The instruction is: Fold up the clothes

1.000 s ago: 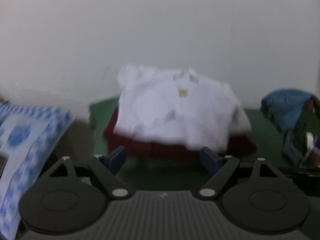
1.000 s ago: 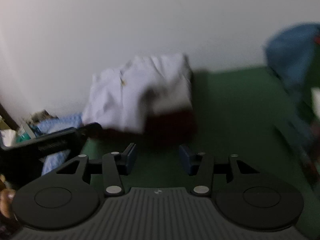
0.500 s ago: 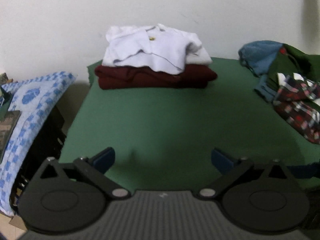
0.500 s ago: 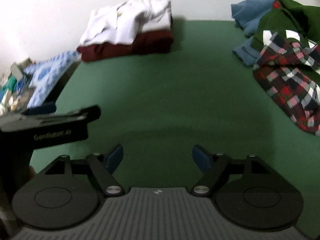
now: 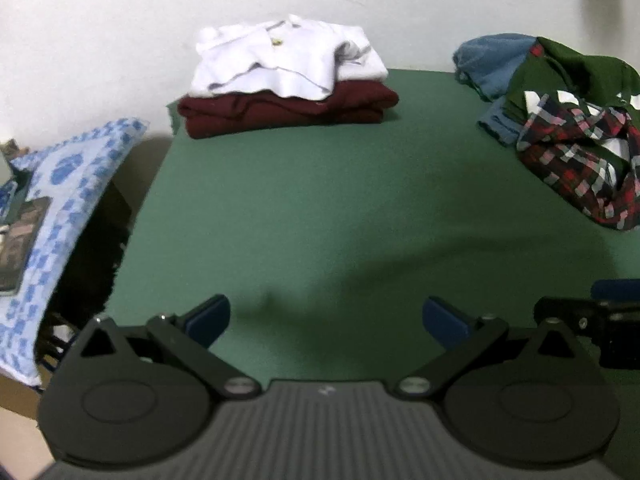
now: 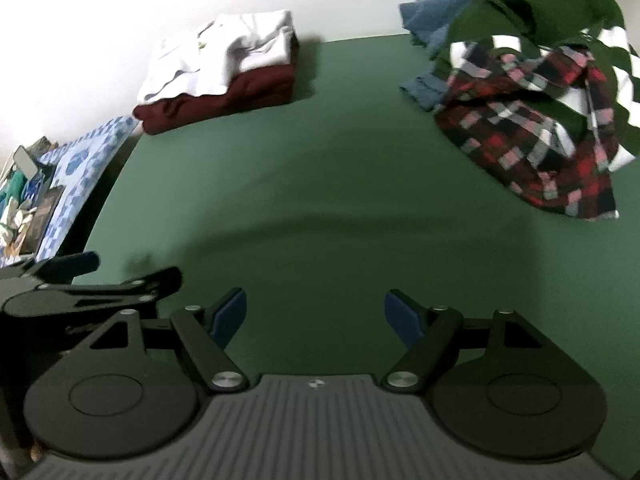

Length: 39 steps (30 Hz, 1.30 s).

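The clothes sit in two groups on my green bench [image 5: 320, 208]. At the far left corner, against the white wall [image 5: 120, 20], I see a folded stack: a white collared shirt [image 5: 284, 56] lying on top of a folded maroon garment [image 5: 288, 114], its edges hanging slightly over the front of the maroon one. At the far right lies a loose heap, well apart from the stack: a red plaid shirt [image 6: 532, 148] spread nearest to me, a dark green garment [image 6: 536, 12] with white patches bunched over it, and a blue garment [image 6: 428, 24] tucked under and behind both, toward the wall. Between the two groups the green surface carries only shadows.

My left tool [image 5: 326, 316] hovers over the near part of the bench with its blue-padded fingers spread wide and nothing between them. My right tool [image 6: 316, 314] is likewise parted and holds nothing, hanging above the near edge just beside the left one, whose black body shows at the lower left of the right wrist view.

Off the bench's left side I see a blue and white patterned cloth [image 5: 72, 184] draped over a lower surface, with some blurred clutter beyond it that I cannot make out.
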Tool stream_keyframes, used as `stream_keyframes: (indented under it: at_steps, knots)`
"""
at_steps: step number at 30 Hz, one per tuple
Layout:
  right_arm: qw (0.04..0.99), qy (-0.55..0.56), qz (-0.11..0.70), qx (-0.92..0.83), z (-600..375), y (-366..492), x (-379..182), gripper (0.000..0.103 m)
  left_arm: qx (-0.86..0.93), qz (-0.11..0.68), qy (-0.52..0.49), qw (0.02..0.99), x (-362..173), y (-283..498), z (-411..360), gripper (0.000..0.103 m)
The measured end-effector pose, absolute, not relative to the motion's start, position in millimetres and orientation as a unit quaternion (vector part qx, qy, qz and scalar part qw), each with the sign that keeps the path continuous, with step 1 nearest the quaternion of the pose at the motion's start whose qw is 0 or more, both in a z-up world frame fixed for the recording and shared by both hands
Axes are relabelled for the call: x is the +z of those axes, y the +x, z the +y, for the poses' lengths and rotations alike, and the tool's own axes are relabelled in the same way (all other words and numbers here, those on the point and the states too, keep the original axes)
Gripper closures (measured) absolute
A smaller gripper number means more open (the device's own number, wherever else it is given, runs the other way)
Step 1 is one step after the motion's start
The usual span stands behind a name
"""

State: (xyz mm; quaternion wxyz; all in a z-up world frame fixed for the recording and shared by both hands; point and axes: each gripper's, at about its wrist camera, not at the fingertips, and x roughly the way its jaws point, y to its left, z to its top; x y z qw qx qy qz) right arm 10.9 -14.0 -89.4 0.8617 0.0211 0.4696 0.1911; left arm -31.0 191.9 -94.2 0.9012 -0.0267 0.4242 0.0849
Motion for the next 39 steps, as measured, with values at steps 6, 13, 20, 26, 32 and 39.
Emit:
stream_keyframes:
  at_steps: [6,13,20,26,32,39]
  knots:
    - [0.860,0.024,0.466,0.206,-24.7,9.2,-89.3,0.024,0.116,0.425,-0.030,0.897,-85.0,-37.8,183.3,0.001]
    - [0.858,0.026,0.460,0.225,-48.4,7.2,-82.9,0.023,0.178,0.416,-0.011,0.892,-73.2,-45.7,151.7,0.001]
    - [0.862,0.009,0.446,0.241,-88.5,-2.5,-78.6,0.022,0.197,0.426,-0.028,0.882,-69.0,-46.5,107.6,0.001]
    - [0.869,0.015,0.439,0.227,-122.0,-3.2,-78.5,0.020,0.217,0.426,-0.005,0.878,-66.3,-53.5,66.7,0.001]
    - [0.864,0.013,0.442,0.240,-136.5,-2.1,-82.0,0.019,0.213,0.438,0.005,0.873,-65.7,-59.9,37.9,0.001]
    - [0.866,0.046,0.446,0.222,-146.7,2.0,-78.6,0.017,0.200,0.458,0.015,0.866,-71.7,-53.8,28.9,0.001]
